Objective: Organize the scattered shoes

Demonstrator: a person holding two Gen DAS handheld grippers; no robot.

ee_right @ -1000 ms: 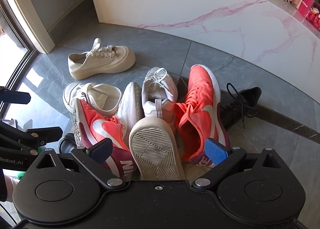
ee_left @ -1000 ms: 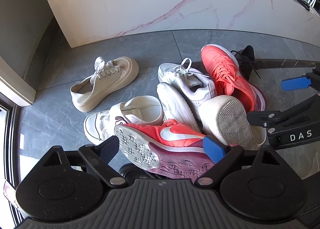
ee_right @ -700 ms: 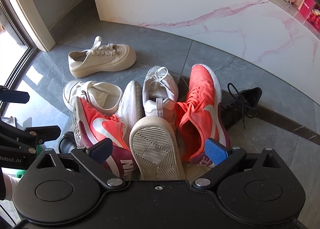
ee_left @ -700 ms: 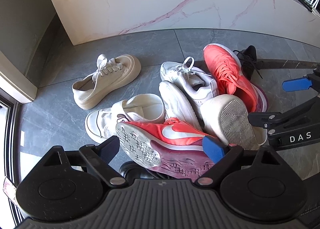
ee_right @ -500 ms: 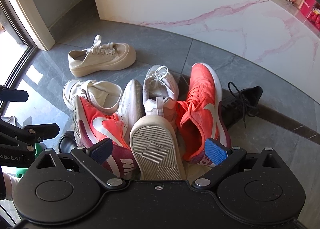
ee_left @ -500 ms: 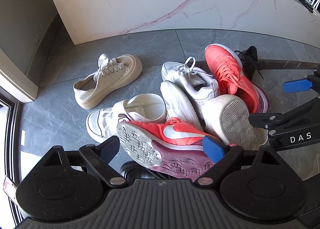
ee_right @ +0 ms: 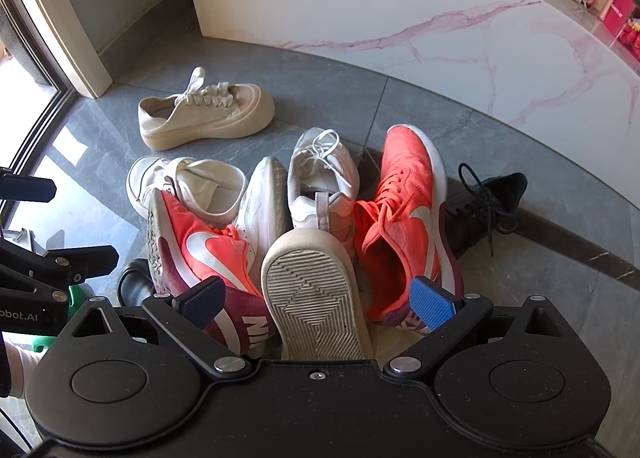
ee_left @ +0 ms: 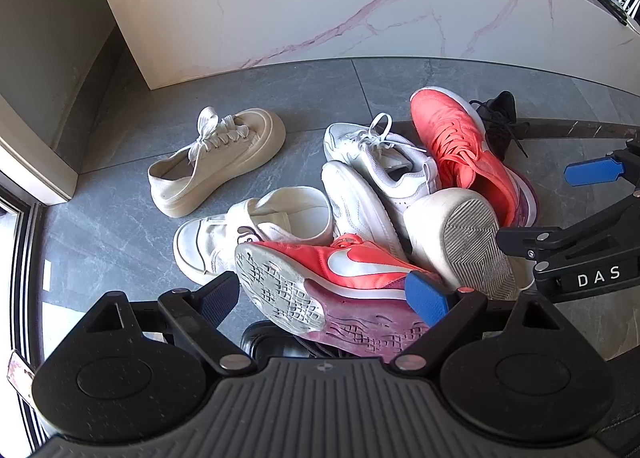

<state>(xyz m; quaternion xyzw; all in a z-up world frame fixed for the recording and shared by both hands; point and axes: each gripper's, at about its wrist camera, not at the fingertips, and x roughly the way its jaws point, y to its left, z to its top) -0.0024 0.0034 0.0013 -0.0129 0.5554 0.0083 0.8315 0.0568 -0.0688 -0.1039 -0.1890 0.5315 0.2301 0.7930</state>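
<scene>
While both hand-held grippers hover spread and empty over the pile | left hand-held gripper (ee_left: pixel 324 294): pinch tipped orange sneaker (ee_left: pixel 340 262) midsole | right hand-held gripper (ee_right: pixel 318 298): avoid laces

Your left gripper (ee_left: pixel 326 296): black ribbed body, two round hubs, silver screws, blue-padded fingers (ee_left: pixel 426 296). Your right gripper (ee_right: pixel 318 300): smooth black body, same blue pads; "DAS" lettered white on its side.
</scene>
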